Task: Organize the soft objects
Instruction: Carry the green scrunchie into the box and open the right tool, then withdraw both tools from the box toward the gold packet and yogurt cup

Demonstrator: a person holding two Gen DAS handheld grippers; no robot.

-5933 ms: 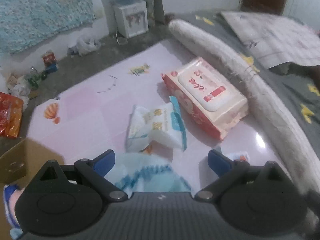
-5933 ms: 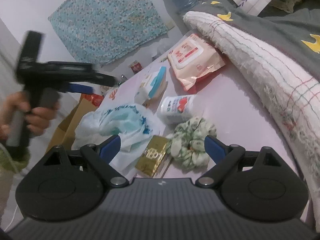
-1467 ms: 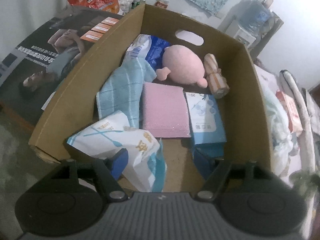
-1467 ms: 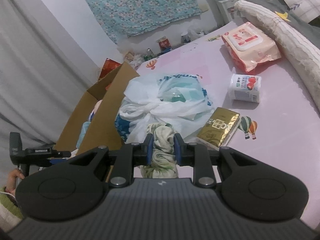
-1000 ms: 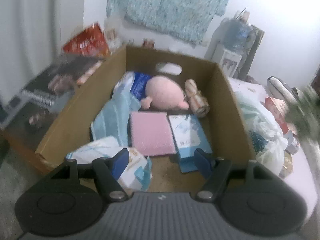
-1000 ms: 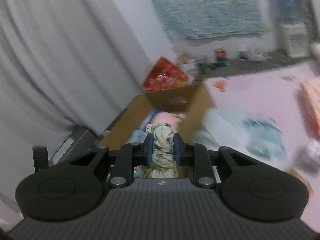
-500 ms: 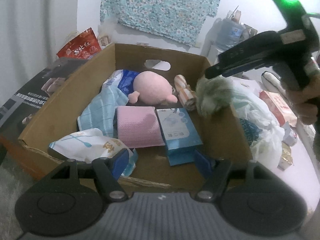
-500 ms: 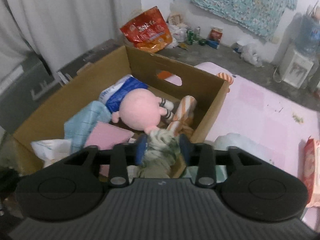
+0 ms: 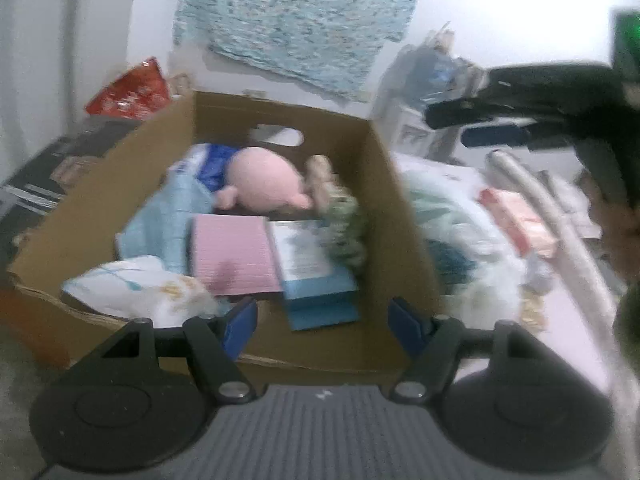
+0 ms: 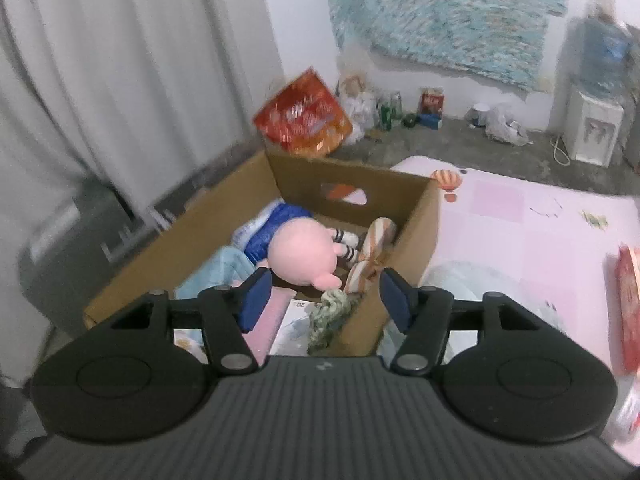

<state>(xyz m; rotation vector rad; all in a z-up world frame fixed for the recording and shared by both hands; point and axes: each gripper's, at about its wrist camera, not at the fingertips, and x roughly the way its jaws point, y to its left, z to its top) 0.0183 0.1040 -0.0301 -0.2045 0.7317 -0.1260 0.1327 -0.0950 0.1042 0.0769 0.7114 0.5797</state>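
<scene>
Several soft things (image 9: 264,186) were packed in the box (image 10: 408,240); both tongs (image 9: 322,318) (image 10: 324,294) were held wide open, empty; packets (image 9: 516,220) were left on the bed.

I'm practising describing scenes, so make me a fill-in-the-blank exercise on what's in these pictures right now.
1. The green scrunchie lies inside the cardboard ____.
2. The right gripper has its jaws ____.
3. The round plush toy is coloured ____.
4. The left gripper holds ____.

Missing words: box; open; pink; nothing
</scene>
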